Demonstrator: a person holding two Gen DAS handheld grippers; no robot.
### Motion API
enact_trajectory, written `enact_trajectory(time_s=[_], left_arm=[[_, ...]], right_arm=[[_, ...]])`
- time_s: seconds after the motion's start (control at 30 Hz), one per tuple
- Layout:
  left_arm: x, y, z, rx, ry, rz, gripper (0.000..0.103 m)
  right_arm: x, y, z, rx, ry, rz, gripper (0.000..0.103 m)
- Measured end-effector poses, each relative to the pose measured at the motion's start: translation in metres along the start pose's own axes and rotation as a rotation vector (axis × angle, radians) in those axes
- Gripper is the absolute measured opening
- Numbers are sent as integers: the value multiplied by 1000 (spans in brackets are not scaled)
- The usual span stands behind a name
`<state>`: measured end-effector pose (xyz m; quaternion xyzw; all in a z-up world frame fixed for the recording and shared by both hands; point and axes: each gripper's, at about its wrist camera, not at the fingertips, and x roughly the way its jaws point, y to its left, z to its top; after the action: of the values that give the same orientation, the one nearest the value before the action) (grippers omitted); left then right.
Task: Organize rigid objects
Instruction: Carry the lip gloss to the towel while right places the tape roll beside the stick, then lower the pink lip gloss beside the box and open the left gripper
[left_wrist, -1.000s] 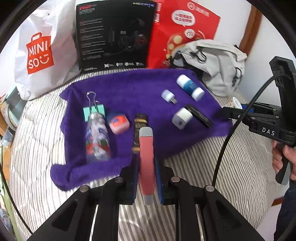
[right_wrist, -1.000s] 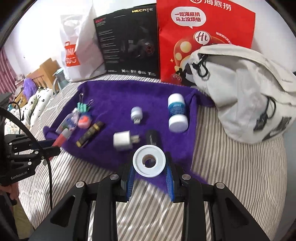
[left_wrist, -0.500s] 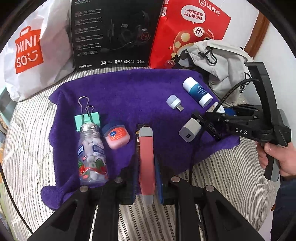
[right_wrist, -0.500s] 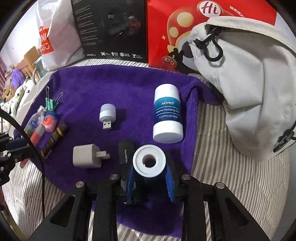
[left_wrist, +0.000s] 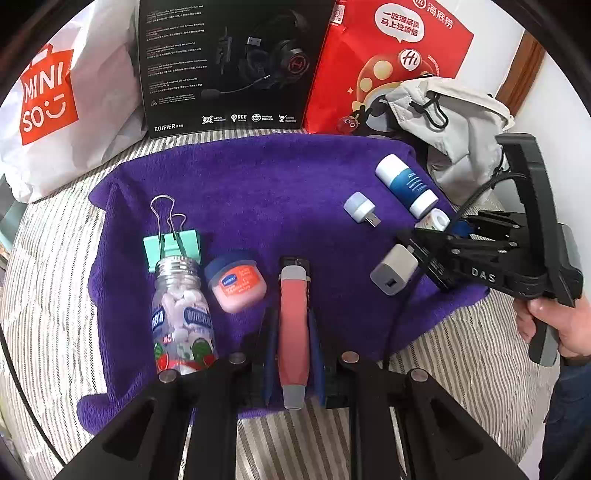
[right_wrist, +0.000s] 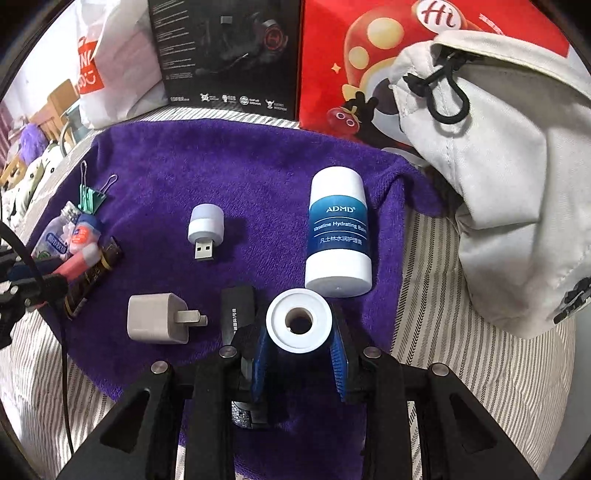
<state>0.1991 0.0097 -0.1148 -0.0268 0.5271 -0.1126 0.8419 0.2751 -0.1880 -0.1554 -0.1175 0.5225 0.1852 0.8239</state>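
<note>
Fingers of the left gripper (left_wrist: 293, 354) clamp a pink, grey-tipped tube (left_wrist: 291, 332), long axis pointing away, low over the purple towel (left_wrist: 258, 192); the right gripper (right_wrist: 299, 350) clasps a white plastic spool (right_wrist: 298, 319) beside the white-and-blue balm stick (right_wrist: 338, 232).

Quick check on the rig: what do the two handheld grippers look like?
Both are black plastic with blue-padded fingers. The right gripper has a pistol-style handle with a grey base, white "DAS" lettering and a black cable; a dark blue sleeve shows behind the hand. The left gripper shows silver pivot screws.
</note>
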Motion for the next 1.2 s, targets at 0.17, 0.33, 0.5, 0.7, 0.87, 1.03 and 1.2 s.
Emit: enact_trajectory(time_s=[0.17, 0.33, 0.5, 0.7, 0.87, 1.03, 1.2], left_arm=[[6, 0, 5, 7, 5, 15, 17], [11, -1, 8, 11, 9, 30, 17], [16, -1, 8, 9, 16, 42, 17], [19, -3, 6, 7, 14, 54, 18], [24, -10, 3, 33, 55, 84, 24], [20, -13, -2, 33, 53, 98, 24], [10, -16, -6, 38, 43, 108, 29]], right_arm=[[-1, 1, 0, -17, 24, 8, 32], [-9, 0, -3, -22, 37, 23, 35], [-19, 0, -8, -25, 23, 11, 45], [-35, 1, -15, -25, 1, 17, 51], [-47, -1, -21, -3, -16, 23, 51], [-61, -2, -33, 13, -24, 19, 54], [-79, -1, -51, 34, -31, 10, 58]])
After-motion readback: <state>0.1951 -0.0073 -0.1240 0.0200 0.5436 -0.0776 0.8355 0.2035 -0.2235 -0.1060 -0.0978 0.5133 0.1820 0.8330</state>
